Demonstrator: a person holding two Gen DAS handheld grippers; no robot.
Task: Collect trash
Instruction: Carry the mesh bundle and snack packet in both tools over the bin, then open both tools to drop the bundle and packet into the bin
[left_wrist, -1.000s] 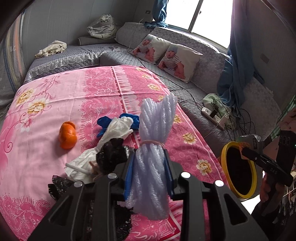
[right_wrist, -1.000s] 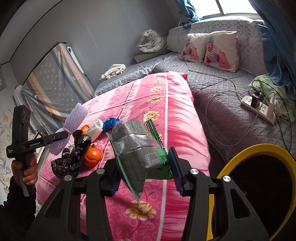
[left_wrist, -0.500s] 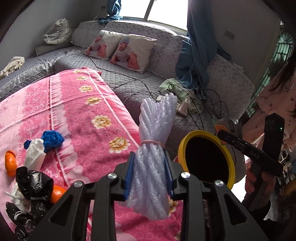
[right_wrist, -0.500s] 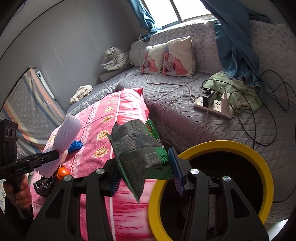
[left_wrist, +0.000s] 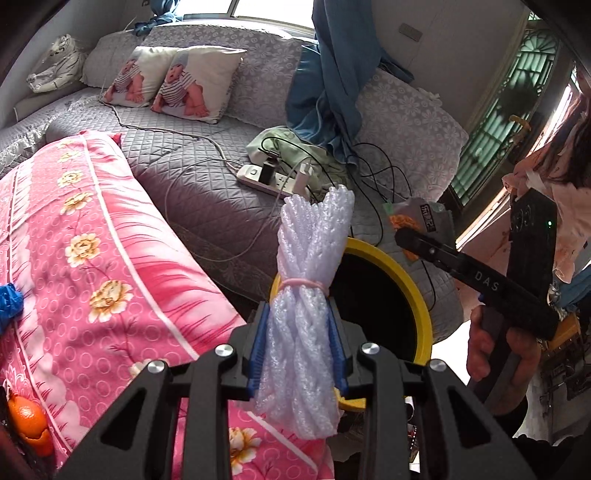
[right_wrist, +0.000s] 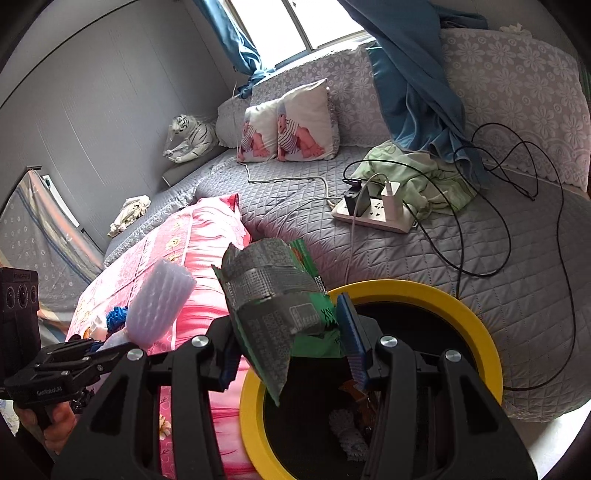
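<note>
My left gripper (left_wrist: 297, 338) is shut on a bundle of white foam netting (left_wrist: 308, 288) tied with a pink band, held upright beside the yellow-rimmed bin (left_wrist: 413, 288). My right gripper (right_wrist: 291, 339) is shut on a crumpled silver-and-green snack wrapper (right_wrist: 273, 306), right above the near rim of the yellow-rimmed bin (right_wrist: 461, 310). Some trash lies inside the bin. The right view also shows the foam netting (right_wrist: 159, 306) in the left gripper (right_wrist: 110, 341) at left. An orange (left_wrist: 27, 419) and a blue scrap (left_wrist: 9, 301) lie on the pink bedspread (left_wrist: 92, 258).
A grey quilted sofa (right_wrist: 369, 251) runs behind the bin, with a power strip (right_wrist: 373, 216), loose cables (right_wrist: 517, 221) and a green cloth (right_wrist: 417, 177) on it. Two printed pillows (left_wrist: 173, 86) lean at the back. A person's hand (left_wrist: 495, 354) grips the right handle.
Both grippers swung right from the pink bedspread toward the bin, still gripping their loads. The bin now sits under the wrapper and just behind the foam netting.
</note>
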